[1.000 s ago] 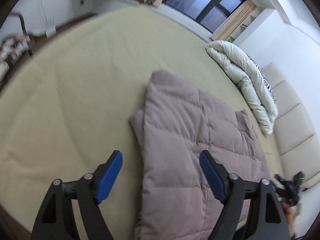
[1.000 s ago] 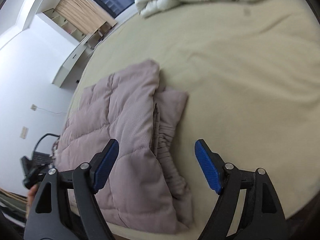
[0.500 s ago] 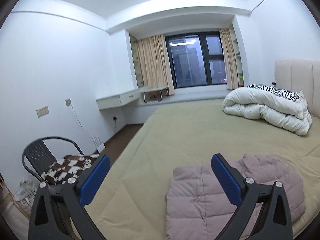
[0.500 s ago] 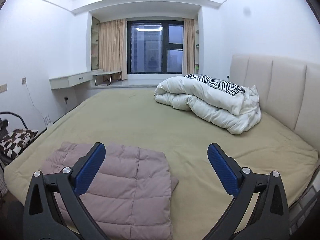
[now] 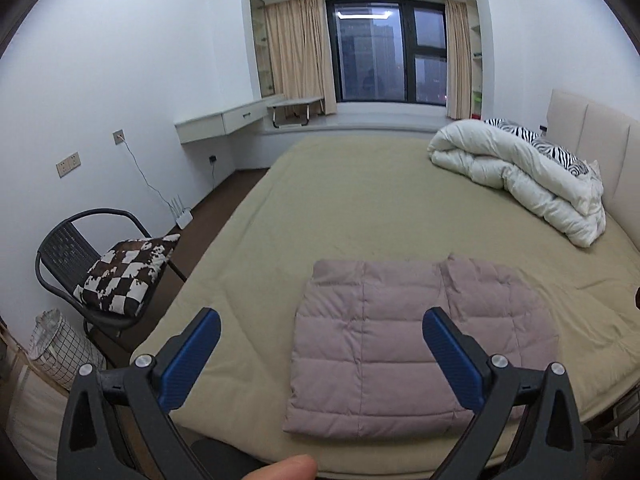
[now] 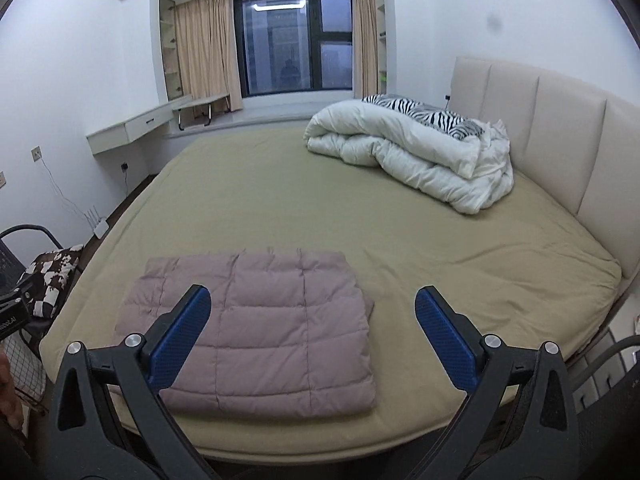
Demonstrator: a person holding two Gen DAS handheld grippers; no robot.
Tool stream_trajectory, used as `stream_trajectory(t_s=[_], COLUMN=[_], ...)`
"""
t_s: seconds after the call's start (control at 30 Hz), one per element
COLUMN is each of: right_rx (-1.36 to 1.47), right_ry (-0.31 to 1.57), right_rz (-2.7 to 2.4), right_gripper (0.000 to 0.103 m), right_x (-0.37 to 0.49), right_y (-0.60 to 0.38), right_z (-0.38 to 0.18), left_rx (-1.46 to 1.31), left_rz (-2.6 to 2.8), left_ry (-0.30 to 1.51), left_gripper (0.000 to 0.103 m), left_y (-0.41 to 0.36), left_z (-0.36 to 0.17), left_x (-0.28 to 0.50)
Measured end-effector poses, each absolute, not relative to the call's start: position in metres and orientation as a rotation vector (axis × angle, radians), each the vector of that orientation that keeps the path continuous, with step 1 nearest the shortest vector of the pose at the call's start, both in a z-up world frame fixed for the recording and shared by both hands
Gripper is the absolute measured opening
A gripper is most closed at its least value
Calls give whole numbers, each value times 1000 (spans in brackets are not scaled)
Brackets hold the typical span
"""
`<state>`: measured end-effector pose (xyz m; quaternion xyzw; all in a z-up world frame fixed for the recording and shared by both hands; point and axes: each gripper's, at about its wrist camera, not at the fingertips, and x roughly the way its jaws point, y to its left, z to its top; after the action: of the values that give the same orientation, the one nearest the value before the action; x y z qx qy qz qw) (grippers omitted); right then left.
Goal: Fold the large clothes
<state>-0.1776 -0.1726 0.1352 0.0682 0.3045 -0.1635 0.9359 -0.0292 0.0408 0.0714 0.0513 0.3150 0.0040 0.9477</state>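
Lying folded flat at the near edge of the bed (image 6: 400, 216), the puffy jacket (image 6: 260, 332) looking light, soft and slippery, best pinched through its stacked near edge, both left claw (image 5: 320, 356) and right claw (image 6: 312, 336) gaping empty above.

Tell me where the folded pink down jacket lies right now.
In both wrist views the folded pink down jacket lies flat on the olive bed cover, near the bed's closest edge, on the side toward the chair and far from the white duvet.
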Motion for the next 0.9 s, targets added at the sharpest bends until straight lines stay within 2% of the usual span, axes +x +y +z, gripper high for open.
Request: stream_trajectory(t_s=[0.23,0.47,0.9], right_rx=[127,89,104], right_ry=[732,856,869], right_rz=[-336,-322,-302], right_gripper=[103,103,103], right_x=[-154,-127,-119], right_y=[-155,-148,-143], right_z=[83,26,14], left_rx=[83,97,110], left_rz=[-70,-88,-66], left_ry=[792,844,853], left_gripper=[103,103,103], left_y=[25,18,21], left_z=[24,-1,-11], left_x=[-30,-32,-29])
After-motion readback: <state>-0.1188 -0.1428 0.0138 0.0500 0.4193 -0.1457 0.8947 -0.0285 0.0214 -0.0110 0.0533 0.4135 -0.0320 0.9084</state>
